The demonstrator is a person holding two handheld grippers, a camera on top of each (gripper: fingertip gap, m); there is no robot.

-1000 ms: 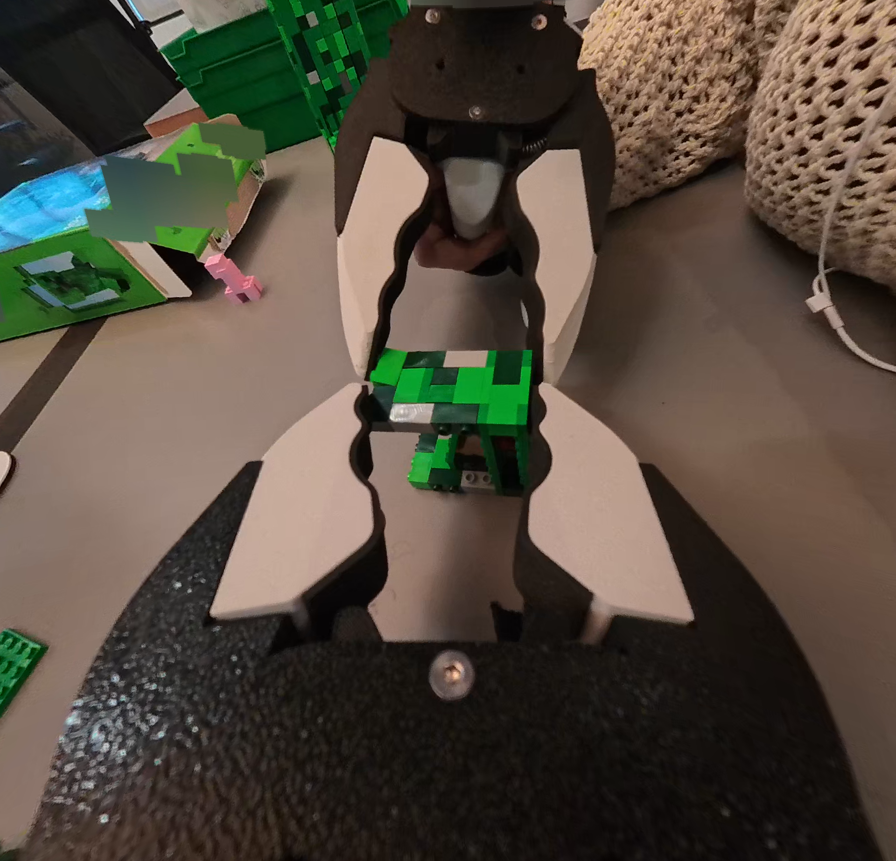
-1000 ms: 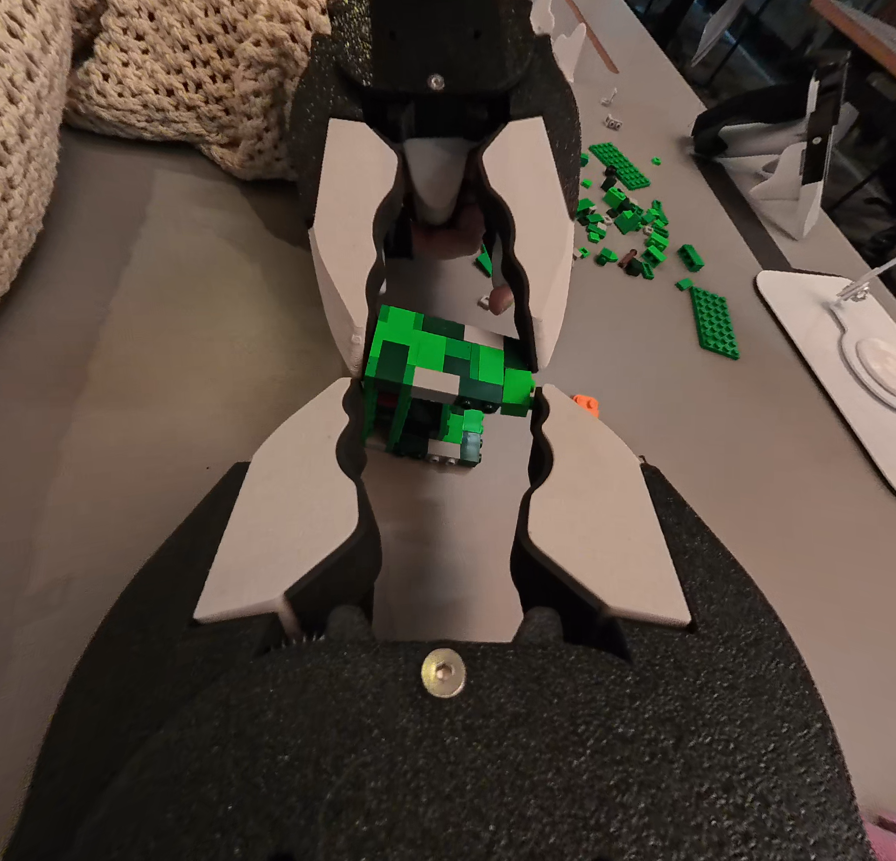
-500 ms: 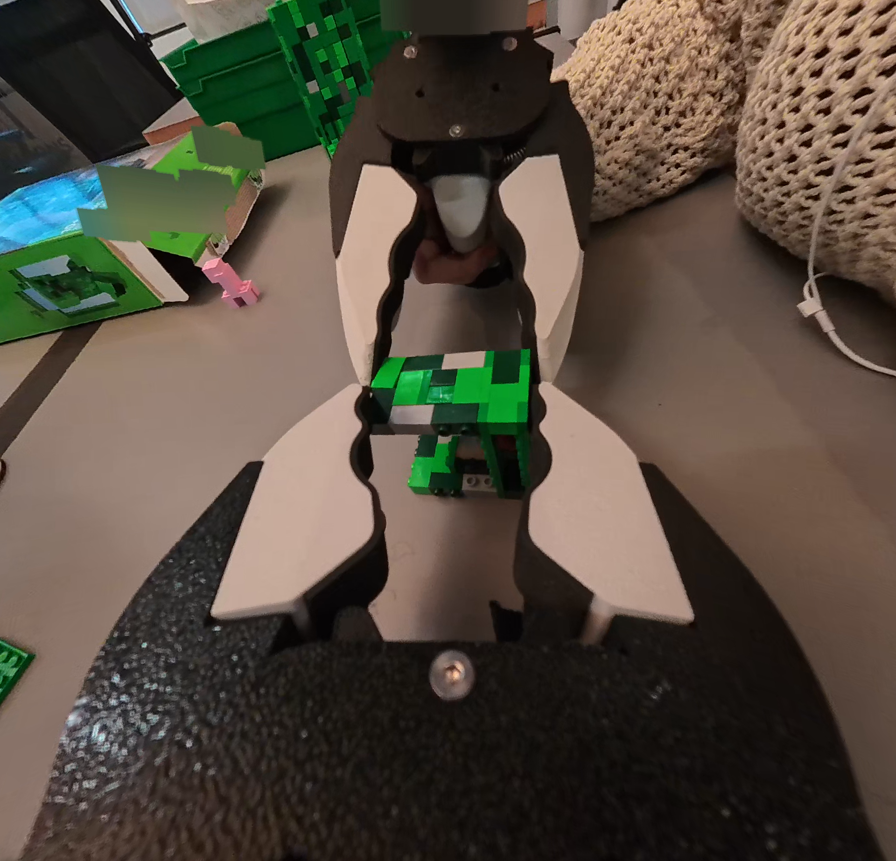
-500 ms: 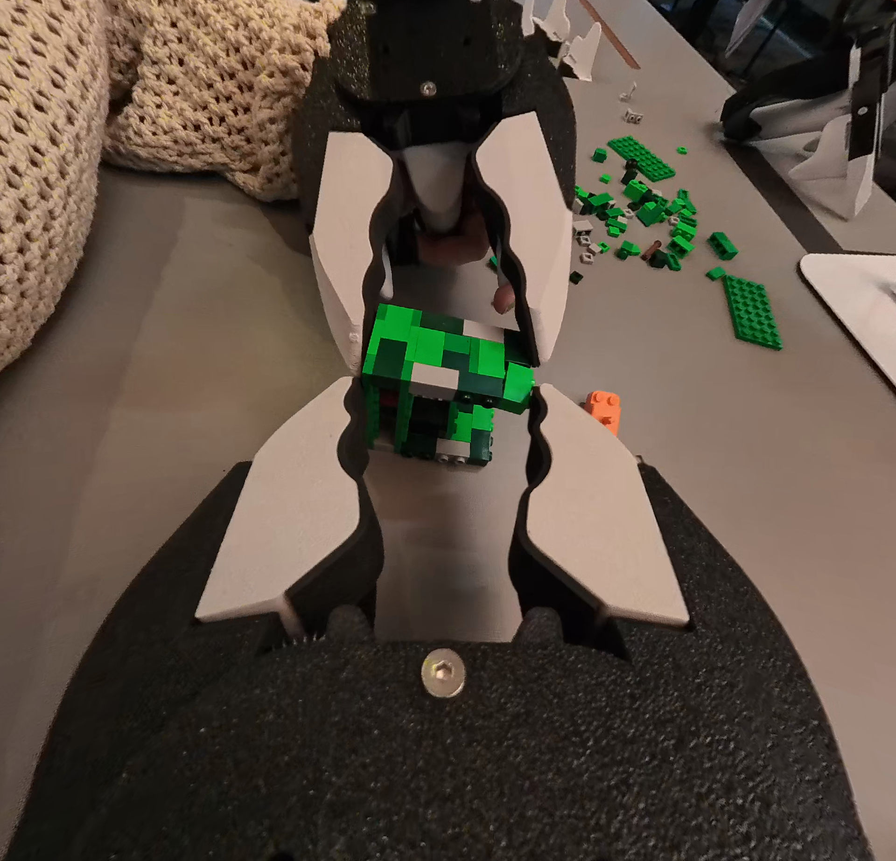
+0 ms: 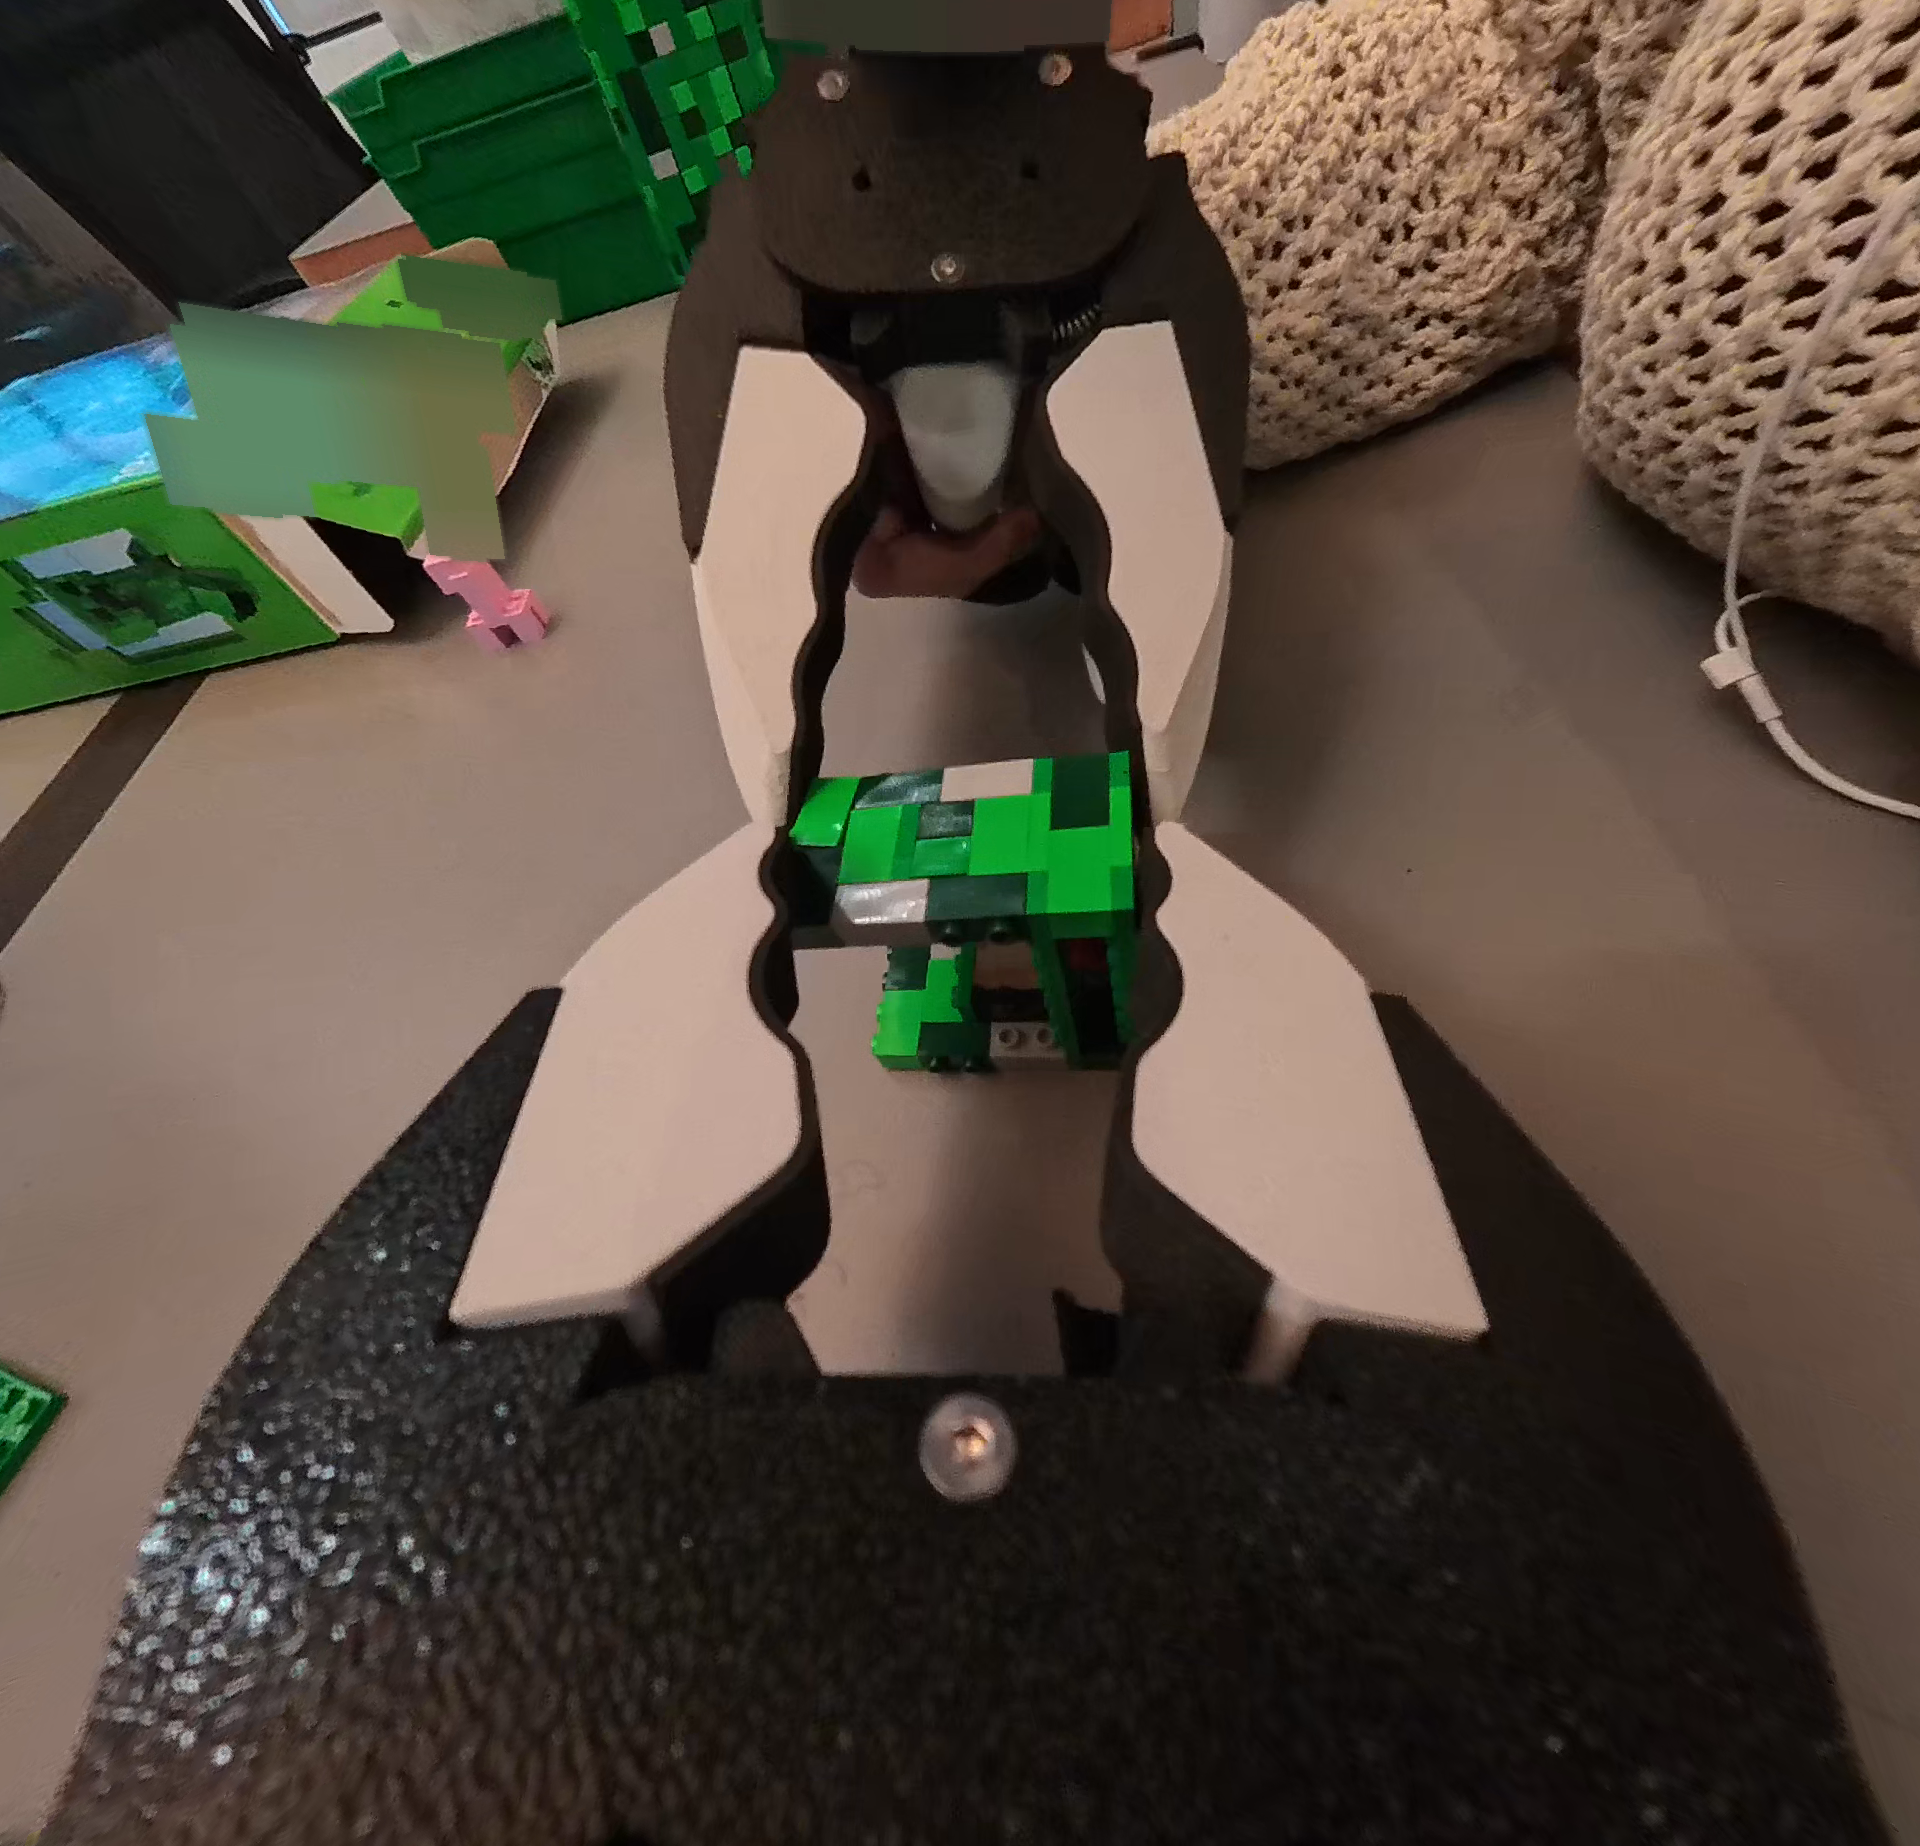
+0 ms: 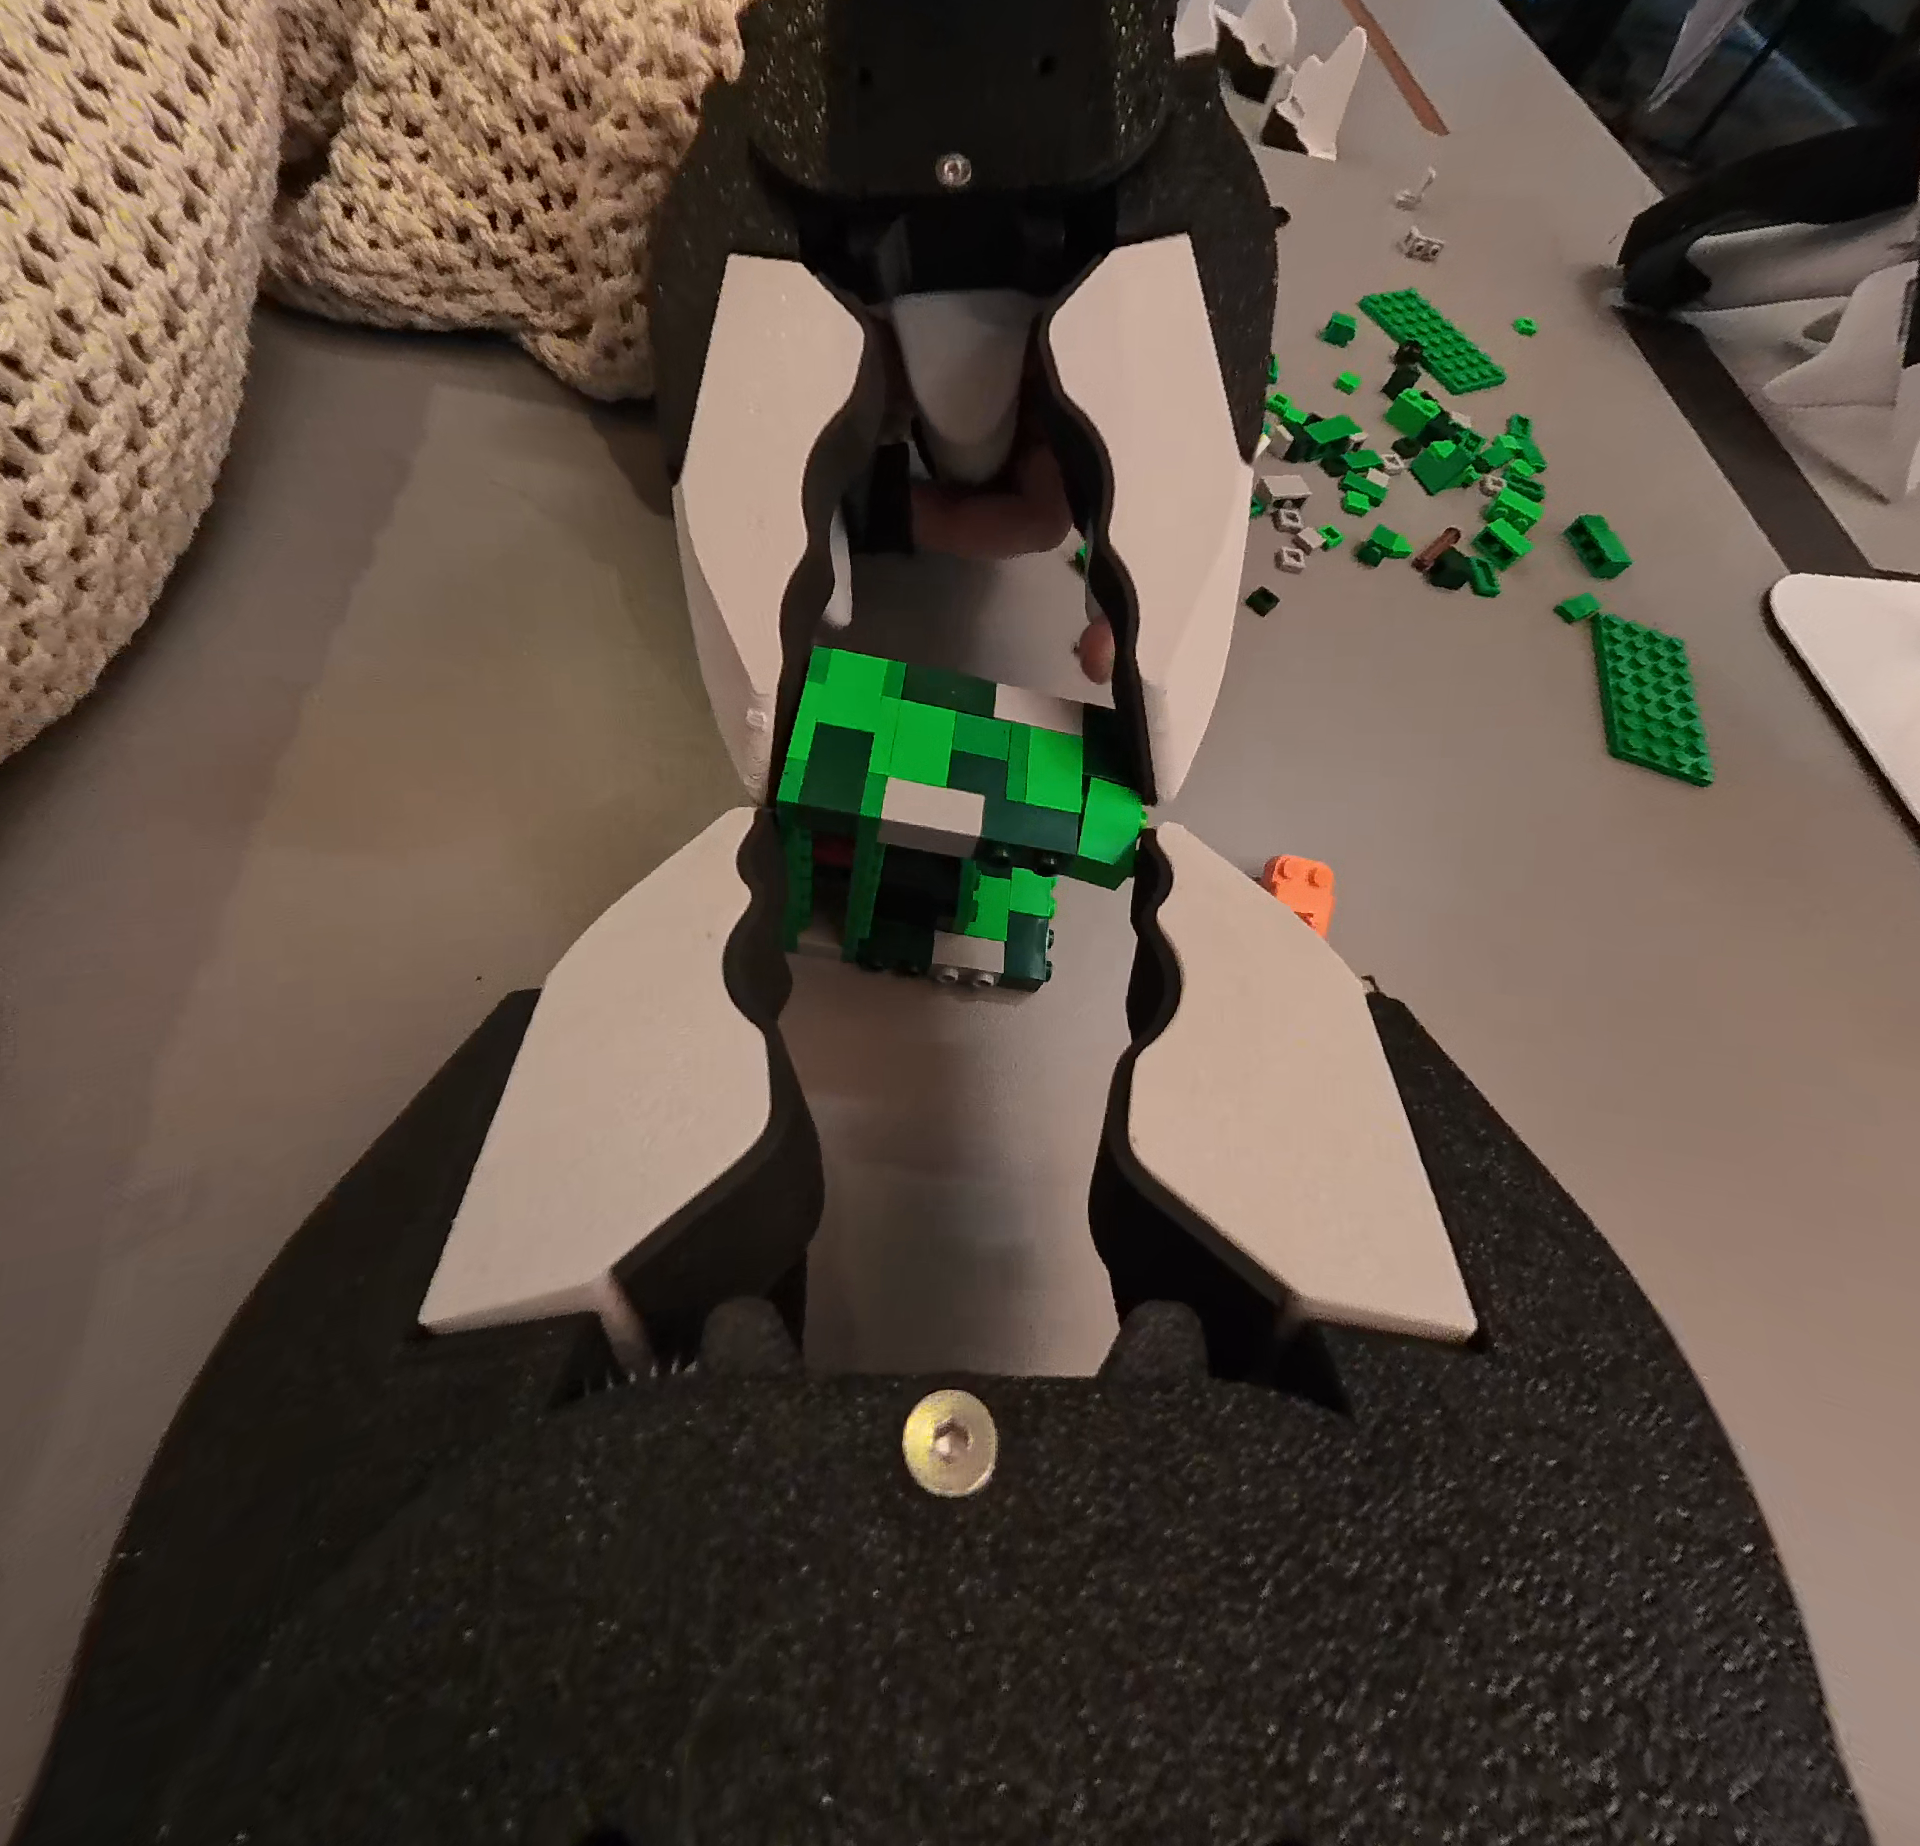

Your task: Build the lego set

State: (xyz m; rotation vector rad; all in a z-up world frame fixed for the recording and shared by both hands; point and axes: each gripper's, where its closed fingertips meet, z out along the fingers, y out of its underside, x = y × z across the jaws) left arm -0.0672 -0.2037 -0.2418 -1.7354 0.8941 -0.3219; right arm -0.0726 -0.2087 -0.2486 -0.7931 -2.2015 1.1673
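A green lego block (image 5: 966, 851), patched with dark green and grey tiles, sits between both grippers just over the grey table (image 5: 364, 913). My left gripper (image 5: 961, 861) is shut on it from the near side. The right gripper (image 5: 971, 809) faces it from the far side and grips the same block. In the right wrist view the block (image 6: 935, 788) is held between my right gripper (image 6: 951, 840) fingertips, and the left gripper (image 6: 956, 747) comes in from the top. I cannot tell whether the block's underside touches the table.
Cream knitted cushions (image 5: 1507, 238) and a white cable (image 5: 1766, 674) lie at the right. A built green figure (image 5: 675, 61), green crates (image 5: 499, 165), a lego box (image 5: 125, 591) and a pink figure (image 5: 494, 601) stand at the back left. Loose green bricks (image 6: 1423, 466), a green plate (image 6: 1652, 695) and an orange brick (image 6: 1299, 887) lie nearby. My two grippers' fingertips are within a few centimetres of each other.
Both grippers keep their hold on the block. The pair has shifted slightly, and the block has turned a little in the right wrist view.
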